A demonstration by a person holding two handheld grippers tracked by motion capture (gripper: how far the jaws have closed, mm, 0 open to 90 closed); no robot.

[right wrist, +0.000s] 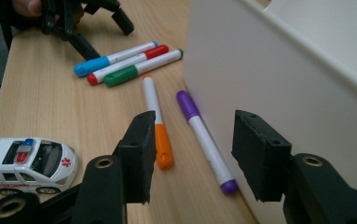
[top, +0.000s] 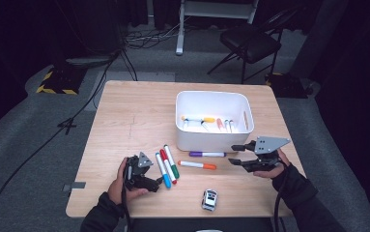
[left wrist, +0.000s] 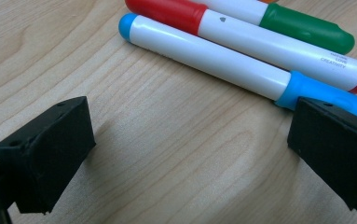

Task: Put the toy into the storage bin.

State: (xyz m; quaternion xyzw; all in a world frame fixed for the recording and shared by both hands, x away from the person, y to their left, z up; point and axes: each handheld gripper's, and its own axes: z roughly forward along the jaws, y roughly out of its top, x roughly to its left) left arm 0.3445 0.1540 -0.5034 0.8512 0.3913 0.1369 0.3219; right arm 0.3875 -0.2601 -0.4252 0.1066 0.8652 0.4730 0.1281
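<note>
left tongs [top: 154, 186]: sat low near the desk's front-left corner, jaws spread wide, nothing between them. One jaw was right up against the blue pen's cap in the left gripper view, can't tell if it actually touched.
right tongs [top: 236, 154]: near the desk's right edge, just in front of the bin, jaws about halfway apart and not holding anything. In the right gripper view the purple pen lay on the desk between the jaws, pads not on it.
purple pen [top: 207, 154]: flat on the desk, right along the bin's front wall.
orange pen [top: 197, 165]: flat, just in front of the purple one, apart from it.
blue pen [top: 163, 170], red pen [top: 167, 165], green pen [top: 171, 162]: side by side in a bunch, mid-front of the desk, next to the left tongs.
bin [top: 214, 140]: white, back-right part of the desk, a few pens already inside.
toy car [top: 209, 199]: little ambulance by the front edge.
</note>
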